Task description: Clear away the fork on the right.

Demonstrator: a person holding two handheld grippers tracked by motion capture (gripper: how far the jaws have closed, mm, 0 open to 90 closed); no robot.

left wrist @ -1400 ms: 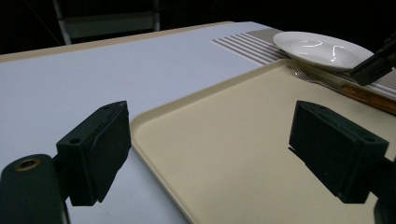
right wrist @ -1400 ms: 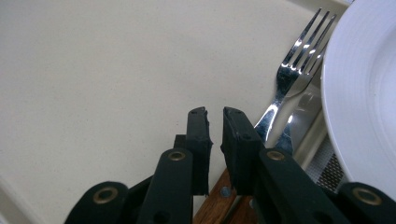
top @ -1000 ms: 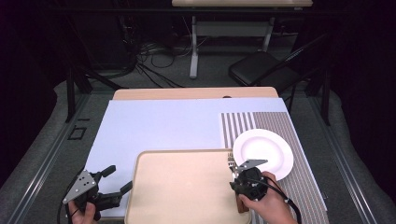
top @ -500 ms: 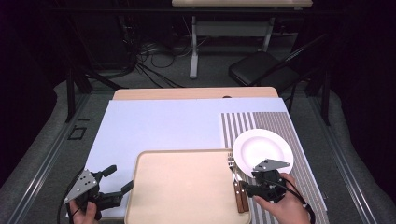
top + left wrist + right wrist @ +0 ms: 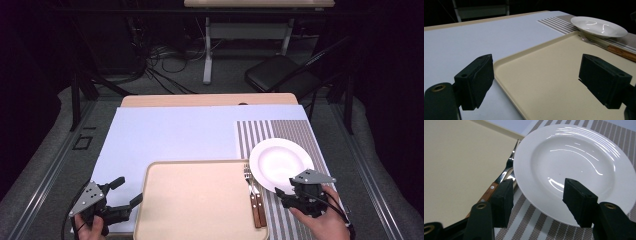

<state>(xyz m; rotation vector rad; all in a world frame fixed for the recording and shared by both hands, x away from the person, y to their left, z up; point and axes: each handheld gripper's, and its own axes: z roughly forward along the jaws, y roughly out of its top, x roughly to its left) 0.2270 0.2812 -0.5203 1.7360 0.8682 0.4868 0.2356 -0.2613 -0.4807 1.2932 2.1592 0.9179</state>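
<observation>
White plate sits below right gripper — jaws wide, empty.

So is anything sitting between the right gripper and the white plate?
Nothing visible. The right gripper is open, its jaws straddling the near rim of the plate. The fork lies off to the side by the tray.

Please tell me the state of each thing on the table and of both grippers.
Plate: upright, empty, on striped mat.
Fork: flat, between plate and tray.
Tray: flat, empty.
Left gripper: jaws open at tray's left edge, holding nothing.
Right gripper: jaws open, astride plate's near rim, holding nothing.
</observation>
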